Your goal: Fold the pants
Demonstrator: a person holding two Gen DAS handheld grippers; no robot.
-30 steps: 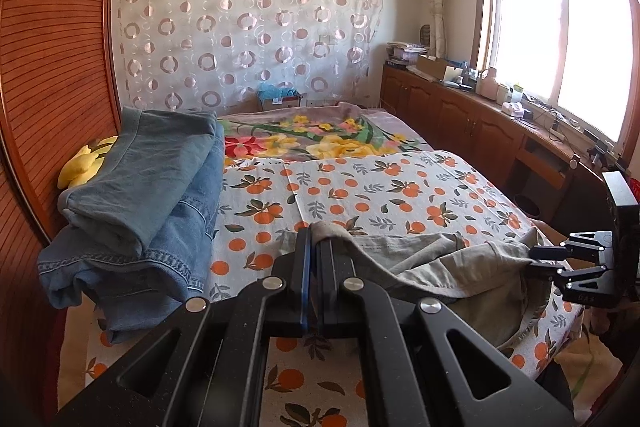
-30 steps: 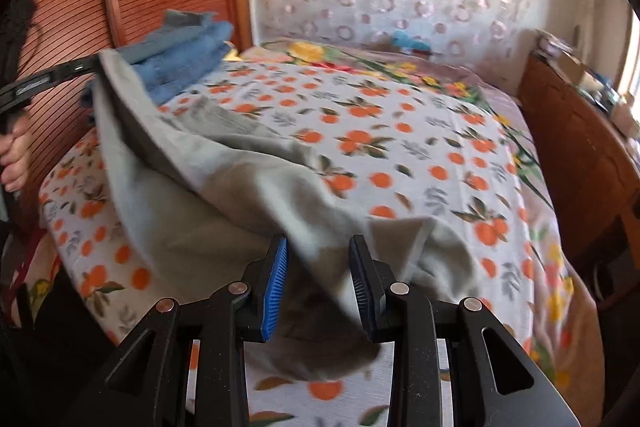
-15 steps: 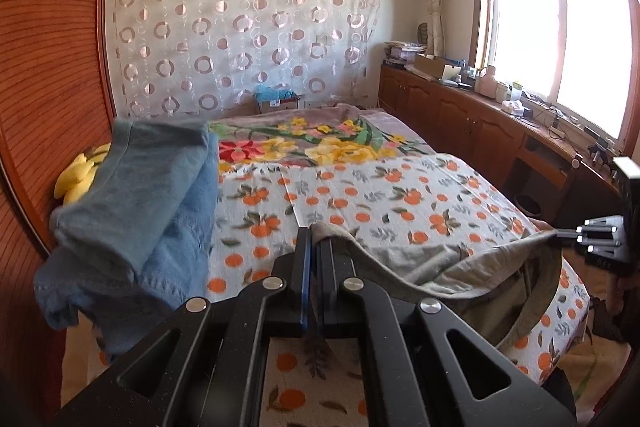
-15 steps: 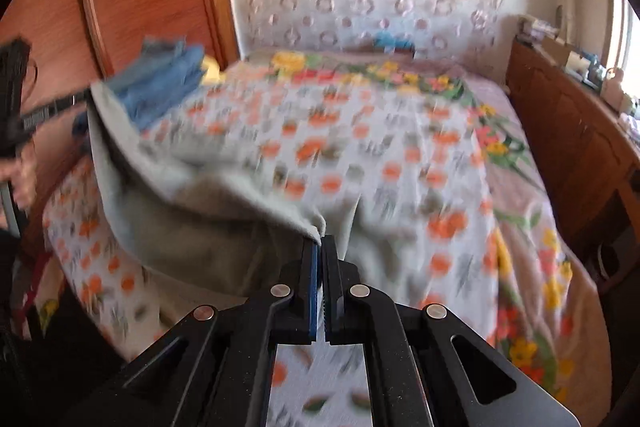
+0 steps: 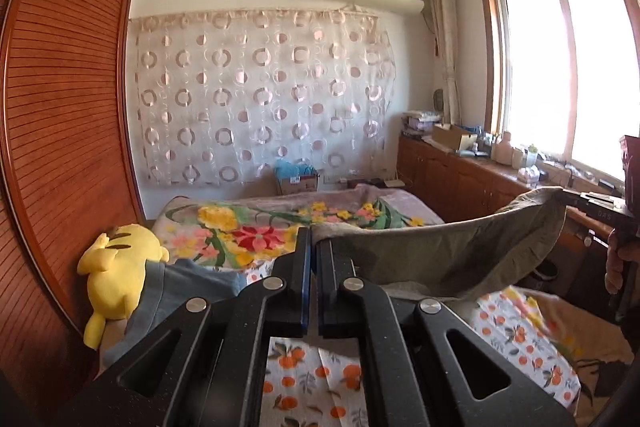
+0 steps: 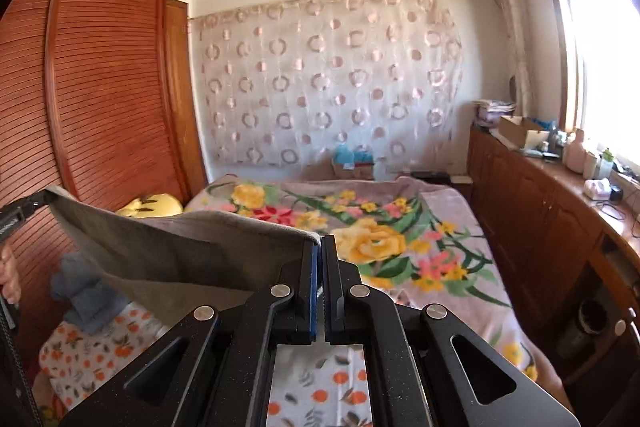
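Up above the bed [image 5: 520,331], the grey-green pants [image 5: 440,251] hung stretched between both tools. The left gripper [image 5: 314,247] was clamped tight on one corner of the fabric, and the right gripper [image 6: 320,251] was pinched closed on the other, its jaws having just finished closing onto the cloth. Below, the cloth sagged toward the orange-print sheet [image 6: 320,383]. Folded blue jeans [image 6: 86,299] lay near a yellow plush toy [image 5: 116,279], possibly touching it.
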